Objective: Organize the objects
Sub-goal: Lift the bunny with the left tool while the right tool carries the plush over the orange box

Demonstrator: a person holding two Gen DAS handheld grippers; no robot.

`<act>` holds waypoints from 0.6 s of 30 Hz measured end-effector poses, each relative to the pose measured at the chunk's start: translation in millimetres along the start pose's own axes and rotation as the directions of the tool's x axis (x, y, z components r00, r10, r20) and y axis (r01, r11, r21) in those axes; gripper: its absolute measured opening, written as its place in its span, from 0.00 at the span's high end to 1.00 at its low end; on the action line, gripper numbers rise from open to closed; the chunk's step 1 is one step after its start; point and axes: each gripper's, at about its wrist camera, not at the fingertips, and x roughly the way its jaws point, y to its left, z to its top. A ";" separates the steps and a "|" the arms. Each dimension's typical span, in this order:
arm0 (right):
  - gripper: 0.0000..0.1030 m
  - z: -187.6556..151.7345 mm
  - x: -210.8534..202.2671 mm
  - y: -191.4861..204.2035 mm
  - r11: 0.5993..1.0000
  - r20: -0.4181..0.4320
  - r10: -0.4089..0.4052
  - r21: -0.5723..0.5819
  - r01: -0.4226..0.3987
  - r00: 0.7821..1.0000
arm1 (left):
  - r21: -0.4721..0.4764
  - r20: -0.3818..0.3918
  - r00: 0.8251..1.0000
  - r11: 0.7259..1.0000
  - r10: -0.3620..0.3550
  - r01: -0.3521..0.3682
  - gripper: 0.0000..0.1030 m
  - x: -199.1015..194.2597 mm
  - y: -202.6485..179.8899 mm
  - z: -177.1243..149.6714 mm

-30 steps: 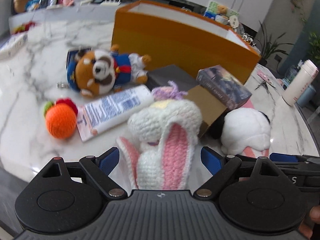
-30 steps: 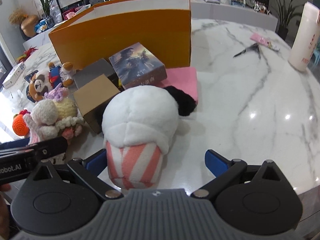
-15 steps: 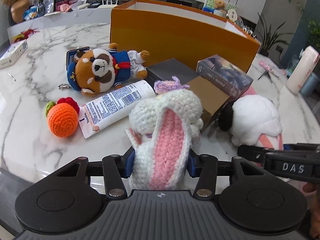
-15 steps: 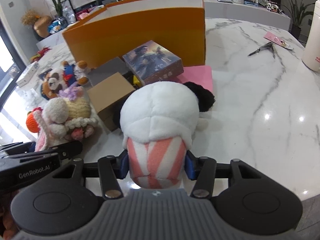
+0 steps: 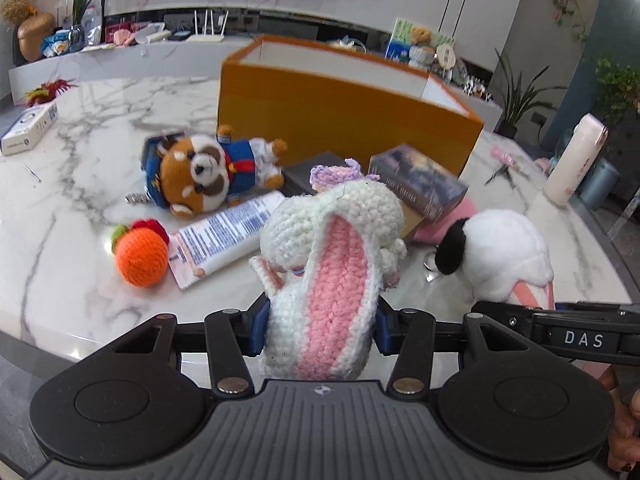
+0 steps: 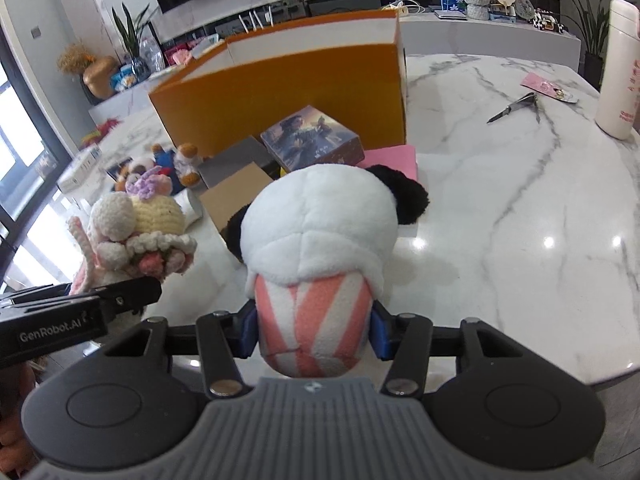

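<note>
Glossy marble table (image 6: 520, 208), white sideboard (image 5: 120, 60), bright window (image 6: 24, 136).

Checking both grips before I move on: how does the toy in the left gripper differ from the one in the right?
The crochet bunny is knitted yarn with a pink ear; the panda plush is smooth fleece with black ears. The bunny is smaller; the panda is rounder, with pink stripes. Both are clamped, by the left gripper and right gripper.

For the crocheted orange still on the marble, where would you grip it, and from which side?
Grip the crocheted orange across its round middle, coming from above. The tube lies close on its right and red and green trim crowds its top-left, so set the fingers front and back.
</note>
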 end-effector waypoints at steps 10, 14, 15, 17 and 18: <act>0.47 129.4 -44.4 18.8 0.988 0.133 0.082 -0.140 -0.063 0.988 | 0.093 0.125 0.992 0.996 -0.003 -0.009 0.45 -37.7 -7.5 147.4; 0.47 218.9 -7.7 31.6 0.974 0.096 0.052 -0.224 -0.029 0.994 | 0.163 0.108 0.994 0.986 0.018 -0.036 0.44 -0.2 -26.8 236.2; 0.47 236.4 6.7 33.2 0.971 0.074 0.046 -0.237 -0.027 0.996 | 0.179 0.090 0.996 0.983 0.030 -0.046 0.44 16.0 -31.0 253.8; 0.47 262.5 40.1 38.4 0.960 0.027 0.027 -0.280 -0.019 0.999 | 0.213 0.048 0.998 0.975 0.051 -0.060 0.44 51.6 -40.7 276.5; 0.47 271.6 58.1 39.9 0.955 0.001 0.017 -0.297 -0.016 1.000 | 0.226 0.023 0.998 0.972 0.060 -0.064 0.44 70.4 -43.6 284.5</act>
